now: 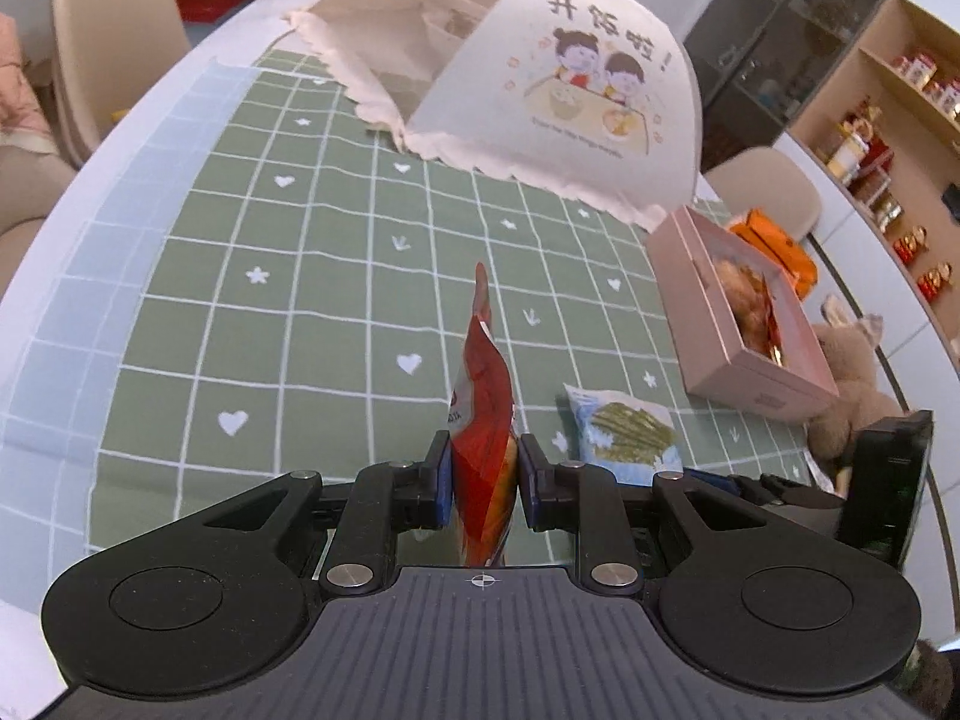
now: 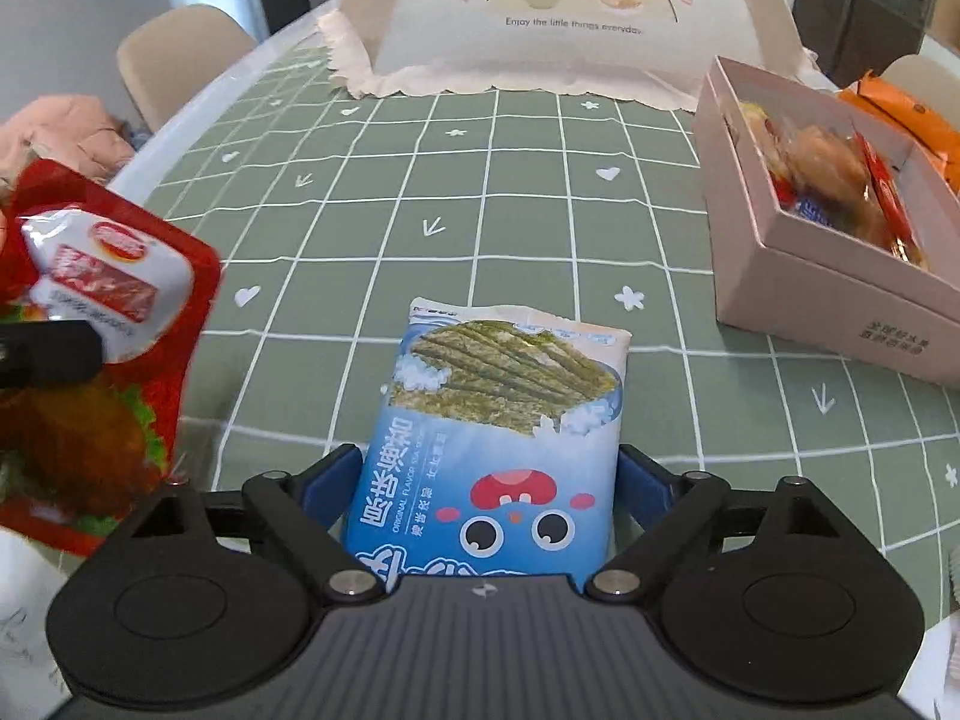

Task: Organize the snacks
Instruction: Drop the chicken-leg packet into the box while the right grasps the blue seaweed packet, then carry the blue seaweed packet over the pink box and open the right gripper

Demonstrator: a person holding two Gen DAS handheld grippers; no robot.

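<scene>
- The pink box [image 2: 840, 294] sits open on the tabletop [image 2: 456, 228], off to the right and ahead of both tongs. It already holds several wrapped snacks [image 2: 828, 180], so part of the sorting looks done.
- The left tongs [image 1: 483, 474] are clenched on a red pouch [image 1: 483, 420], pads pressing both faces, the pouch standing edge-on and apparently lifted off the cloth. In the right wrist view the same pouch hangs at the far left, well apart from the box.
- The right tongs [image 2: 486, 492] straddle a blue seaweed pack [image 2: 504, 420] lying flat on the cloth. The blue pads sit at the pack's two sides; I cannot tell whether they are pressing it or only bracketing it.
- That seaweed pack is near the box but not touching it, with a strip of checked cloth between them.
- Left to do, as I judge it: carry the red pouch across to the box and drop it in, then get the seaweed pack in as well.
- The box looks fairly full on its near half; space for two more flat packs may be tight, so they may need to go in on edge or on top.
- An orange packet [image 2: 900, 114] lies behind the box; whether it belongs to the sorting is unclear.
- A food cover [image 2: 570, 18] stands at the far end, out of the way.
</scene>
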